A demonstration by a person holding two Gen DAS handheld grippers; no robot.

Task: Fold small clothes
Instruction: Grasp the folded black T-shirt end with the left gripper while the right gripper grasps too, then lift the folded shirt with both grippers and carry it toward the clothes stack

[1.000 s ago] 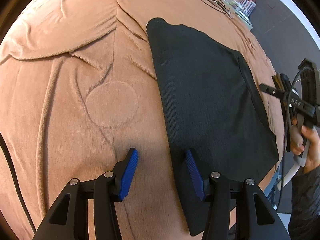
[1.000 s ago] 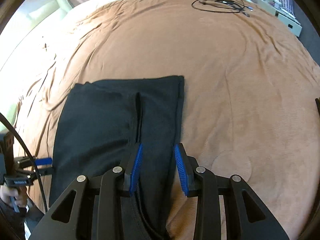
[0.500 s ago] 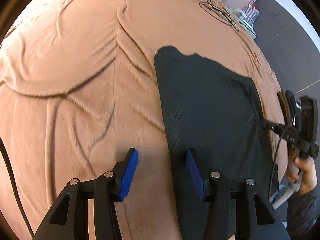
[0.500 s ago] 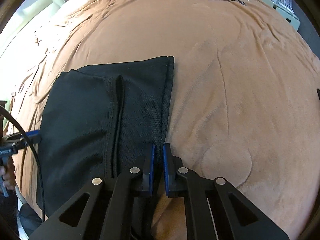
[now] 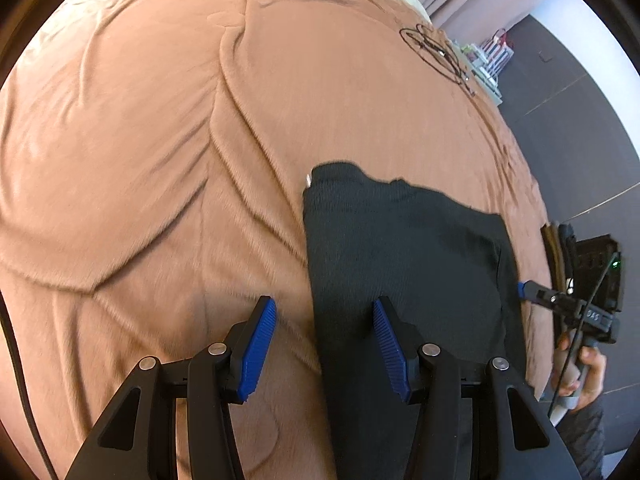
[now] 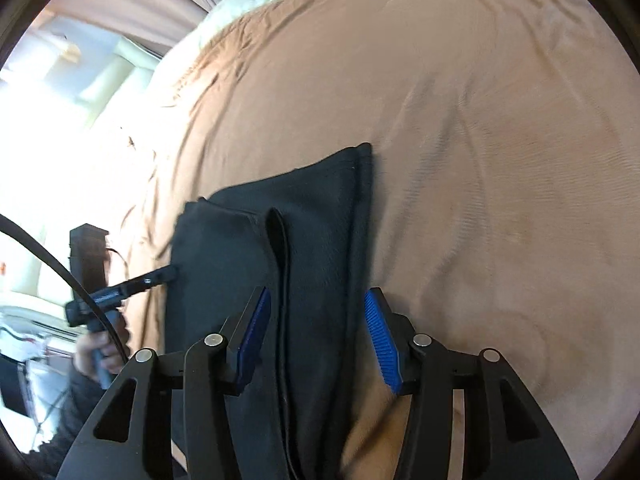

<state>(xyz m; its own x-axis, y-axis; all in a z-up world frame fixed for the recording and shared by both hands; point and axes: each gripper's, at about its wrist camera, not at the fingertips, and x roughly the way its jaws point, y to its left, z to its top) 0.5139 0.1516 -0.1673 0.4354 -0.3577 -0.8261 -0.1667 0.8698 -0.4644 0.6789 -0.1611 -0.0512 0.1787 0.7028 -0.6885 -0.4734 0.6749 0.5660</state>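
A black mesh garment [image 5: 404, 264] lies flat on a brown blanket [image 5: 160, 160]. My left gripper [image 5: 324, 344] is open and straddles the garment's left edge near its close corner. In the right wrist view the same garment [image 6: 320, 232] shows a raised fold down its middle. My right gripper [image 6: 316, 336] is open over the garment's right side, its right finger outside the edge. Each gripper appears in the other's view at the garment's far side: the right one [image 5: 532, 292], the left one [image 6: 160, 276].
The brown blanket [image 6: 500, 140] covers a bed and is wrinkled. A coiled black cable [image 5: 436, 52] lies far back on it. A rack with items [image 5: 492, 60] stands beside the bed. Grey floor lies off the bed's right edge.
My right gripper was shut half a second ago and has opened wide. Both views have shifted, and the garment sits nearer and lower in the left view. The left gripper stays open.
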